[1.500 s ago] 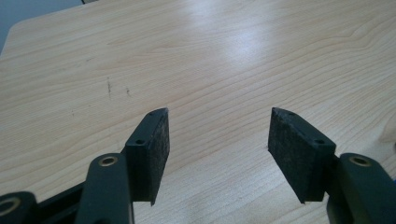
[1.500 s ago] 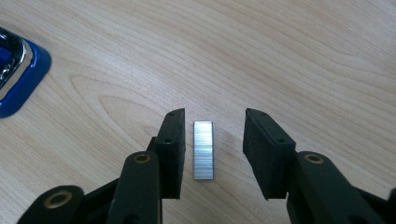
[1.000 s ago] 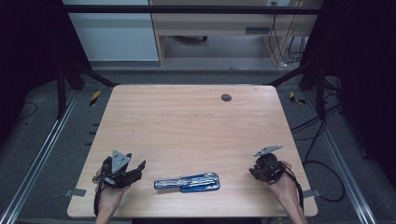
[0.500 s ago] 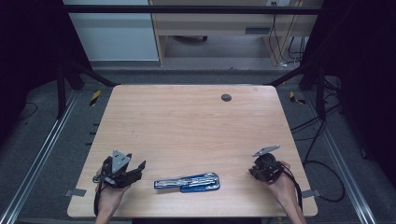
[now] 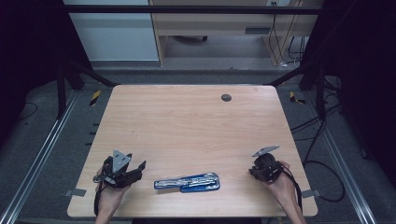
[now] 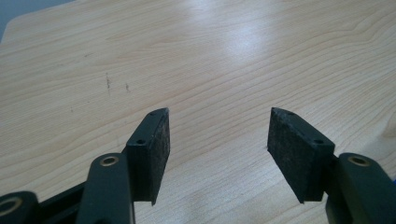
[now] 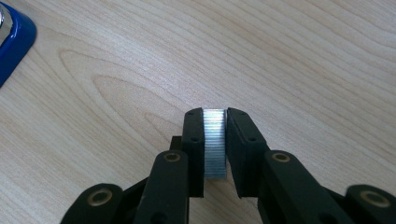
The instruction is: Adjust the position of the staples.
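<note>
Staple strip [image 7: 215,142] between right gripper [image 7: 215,116] jaws

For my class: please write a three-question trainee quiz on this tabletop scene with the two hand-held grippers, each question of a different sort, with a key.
1. True or false: the left gripper holds something between its jaws.
2. What does the right gripper clamp? A) a strip of staples B) a coin C) a pencil
3. Fill in: the blue stapler lies on the table ____ the two grippers.

Key: 1 false, its jaws stand apart over bare wood; 2 A; 3 between.
</note>
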A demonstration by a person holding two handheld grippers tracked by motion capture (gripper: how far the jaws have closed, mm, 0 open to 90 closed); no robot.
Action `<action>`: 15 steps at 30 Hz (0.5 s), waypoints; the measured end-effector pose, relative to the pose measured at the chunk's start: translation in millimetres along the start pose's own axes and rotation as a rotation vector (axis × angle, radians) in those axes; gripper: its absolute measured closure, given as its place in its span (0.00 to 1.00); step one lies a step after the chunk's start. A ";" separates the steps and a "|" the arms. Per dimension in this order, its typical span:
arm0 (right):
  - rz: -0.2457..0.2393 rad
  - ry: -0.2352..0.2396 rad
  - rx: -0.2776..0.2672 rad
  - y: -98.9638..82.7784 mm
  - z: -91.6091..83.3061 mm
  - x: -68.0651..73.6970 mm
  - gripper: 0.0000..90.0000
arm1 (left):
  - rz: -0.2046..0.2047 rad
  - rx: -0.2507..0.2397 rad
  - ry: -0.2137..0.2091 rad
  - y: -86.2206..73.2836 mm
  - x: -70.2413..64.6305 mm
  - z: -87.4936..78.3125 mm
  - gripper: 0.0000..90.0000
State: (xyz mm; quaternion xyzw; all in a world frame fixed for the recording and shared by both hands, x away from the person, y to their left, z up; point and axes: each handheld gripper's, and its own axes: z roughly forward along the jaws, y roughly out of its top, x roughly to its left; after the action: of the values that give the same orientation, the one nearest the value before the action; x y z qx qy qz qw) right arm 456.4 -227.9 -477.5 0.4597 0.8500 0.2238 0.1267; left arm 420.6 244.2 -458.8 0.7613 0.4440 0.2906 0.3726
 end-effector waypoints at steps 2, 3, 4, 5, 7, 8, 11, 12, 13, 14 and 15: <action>-0.004 -0.004 0.002 0.1 -0.3 0.1 0.86 | 0.000 0.000 0.000 0.0 0.0 0.0 0.43; -0.006 -0.003 0.003 0.2 -0.9 0.0 0.86 | -0.001 0.000 0.000 0.0 0.0 0.0 0.43; -0.007 -0.002 0.001 0.3 -1.8 -0.1 0.86 | 0.000 0.000 0.000 0.0 0.2 -0.1 0.43; -0.012 0.000 -0.008 0.5 -3.7 -0.2 0.86 | 0.000 0.000 0.000 0.0 0.3 -0.1 0.43; -0.028 0.010 -0.029 1.1 -7.6 0.1 0.87 | -0.001 0.000 0.000 0.0 0.5 -0.1 0.43; -0.038 0.013 -0.036 1.6 -10.0 0.5 0.87 | -0.001 0.000 0.000 0.0 0.5 -0.1 0.43; -0.084 0.029 -0.066 3.9 -14.8 2.9 0.87 | -0.003 0.000 -0.002 0.0 0.5 -0.2 0.43; -0.098 0.027 -0.071 4.6 -15.7 3.1 0.87 | -0.002 -0.001 -0.001 0.1 0.4 -0.3 0.43; -0.112 0.033 -0.074 6.0 -17.3 4.7 0.87 | -0.002 -0.001 -0.001 0.1 0.4 -0.4 0.43; -0.125 0.035 -0.077 7.0 -18.3 5.4 0.87 | -0.003 -0.001 0.000 0.1 0.5 -0.5 0.43; -0.132 0.038 -0.079 8.2 -19.4 6.2 0.87 | -0.003 0.000 -0.001 0.1 0.6 -0.6 0.43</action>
State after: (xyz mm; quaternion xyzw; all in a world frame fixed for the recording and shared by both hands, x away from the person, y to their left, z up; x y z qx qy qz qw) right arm 450.8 -223.9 -456.7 0.3931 0.8712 0.2570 0.1429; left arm 420.5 244.9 -458.3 0.7607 0.4450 0.2895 0.3735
